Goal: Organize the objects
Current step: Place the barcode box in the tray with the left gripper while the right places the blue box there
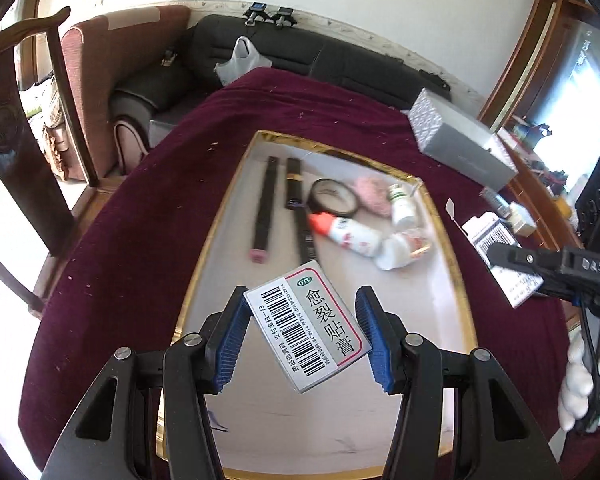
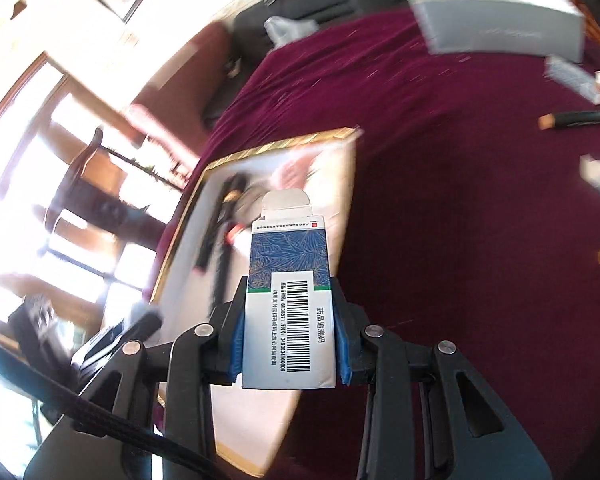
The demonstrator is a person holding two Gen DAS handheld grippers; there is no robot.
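My left gripper is shut on a grey medicine box with a barcode and Chinese print, held tilted above the near half of a gold-rimmed white tray. In the tray lie two dark sticks, a black tape roll, a red-capped tube, a small white bottle and a pink puff. My right gripper is shut on a blue-and-white medicine box with an open flap, above the tray's right rim. That gripper also shows at the right of the left wrist view.
The tray sits on a maroon tablecloth. A grey patterned box stands at the back right. Small boxes and a dark stick lie right of the tray. A black sofa and wooden chairs stand behind the table.
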